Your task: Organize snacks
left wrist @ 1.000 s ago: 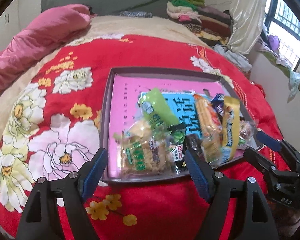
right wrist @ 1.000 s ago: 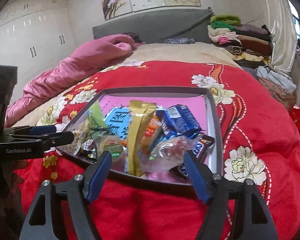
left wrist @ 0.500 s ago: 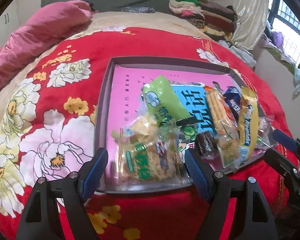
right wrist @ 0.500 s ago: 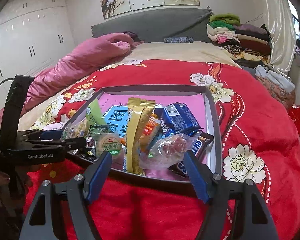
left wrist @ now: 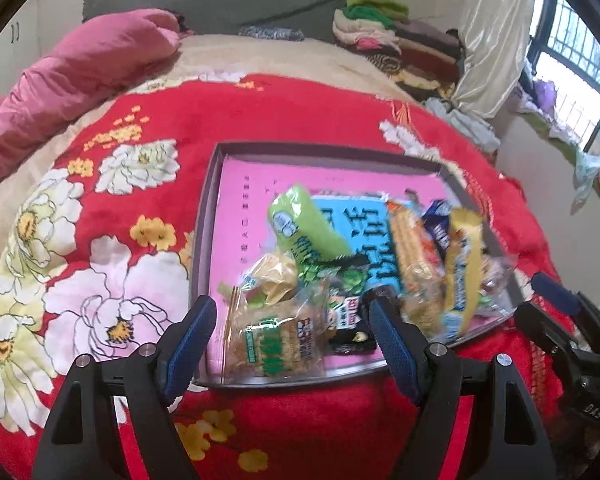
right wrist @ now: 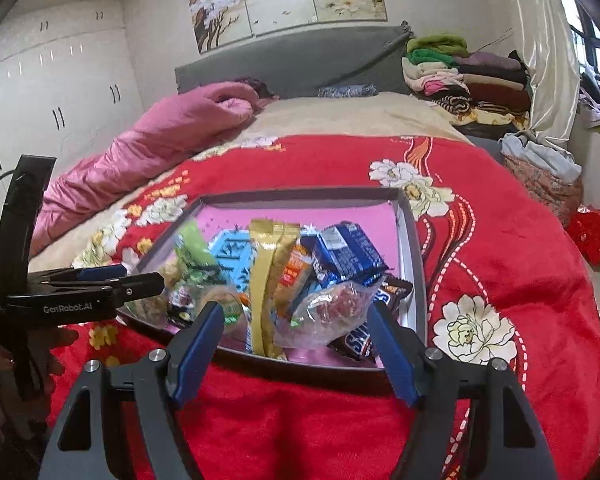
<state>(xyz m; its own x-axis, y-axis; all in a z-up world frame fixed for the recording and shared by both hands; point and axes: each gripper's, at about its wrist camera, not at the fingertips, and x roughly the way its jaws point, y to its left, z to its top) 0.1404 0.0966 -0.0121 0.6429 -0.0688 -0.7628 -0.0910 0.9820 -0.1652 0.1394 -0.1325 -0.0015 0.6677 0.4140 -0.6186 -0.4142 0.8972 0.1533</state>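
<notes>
A shallow grey box [left wrist: 204,216] [right wrist: 414,248] with a pink floor lies on the red flowered blanket, holding a heap of snacks at its near end. Among them are a green pack [left wrist: 304,224], a clear cracker bag [left wrist: 276,340], a gold pack [right wrist: 272,264], a blue pack [right wrist: 348,252] and a clear bag of red sweets [right wrist: 332,308]. My left gripper [left wrist: 292,336] hovers open just over the cracker bag, pads apart from it. My right gripper [right wrist: 296,340] is open in front of the sweets bag, holding nothing.
The box rests on a bed with a red blanket [right wrist: 500,260]. A pink duvet [right wrist: 160,144] lies at the far left, folded clothes [right wrist: 460,76] at the far right by the grey headboard. A hand [right wrist: 4,356] holds the left gripper. White wardrobes line the left wall.
Both views have shifted slightly closer to the box of snacks. Both grippers stay open and hold nothing; no snack has moved.
</notes>
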